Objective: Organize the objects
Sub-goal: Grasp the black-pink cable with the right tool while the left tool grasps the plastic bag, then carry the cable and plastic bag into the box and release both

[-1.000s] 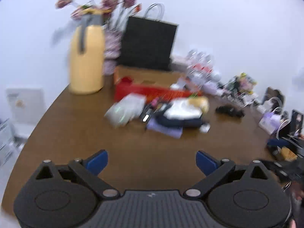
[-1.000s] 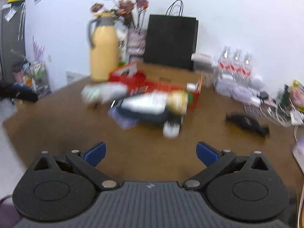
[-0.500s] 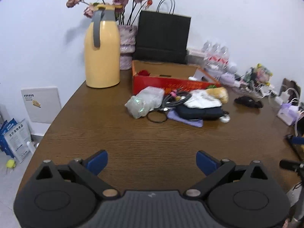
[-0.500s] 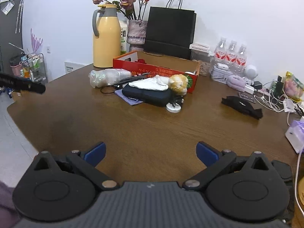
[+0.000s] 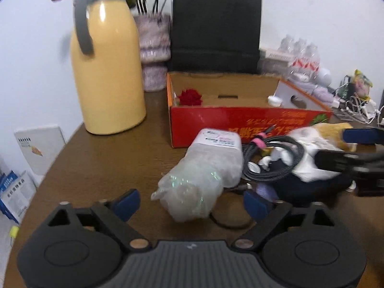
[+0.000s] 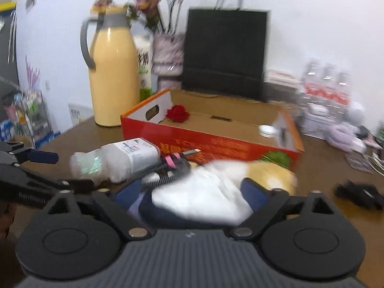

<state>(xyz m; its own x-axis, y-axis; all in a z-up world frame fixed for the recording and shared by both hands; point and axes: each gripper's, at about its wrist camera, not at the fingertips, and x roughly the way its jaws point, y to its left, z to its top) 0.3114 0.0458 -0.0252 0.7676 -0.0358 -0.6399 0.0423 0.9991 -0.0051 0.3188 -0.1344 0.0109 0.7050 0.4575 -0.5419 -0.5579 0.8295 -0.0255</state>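
Both grippers closer to the pile than half a second ago: brown table (image 5: 100,158) bare ahead then, clutter now right at the fingertips.

Left gripper (image 5: 192,202): jaws closing, blue pads either side of the near end of a clear plastic bag (image 5: 204,175), not yet pressing on it as far as the blur allows. Bag lying with its long axis running away from the gripper toward the red cardboard box (image 5: 240,124), labelled end just short of the box wall, crinkled end nearest the fingers. Coiled black cable (image 5: 276,163) with a pink tie just to the bag's right, touching or overlapping it.

Right gripper (image 6: 189,192): jaws closing too, straddling a white soft item (image 6: 204,192) lying on a dark navy pouch (image 6: 168,213); contact uncertain. Yellow plush (image 6: 276,172) just beyond, against the box front.

Box open-topped, a red flower (image 6: 177,114) and a small white cap (image 6: 267,129) inside, directly behind both targets. Yellow thermos (image 5: 108,72) off to the left, clear of the path.

Judged: left nearer the bag, right nearer the pouch stack; a straight lift-and-forward carry into the box likely for each.
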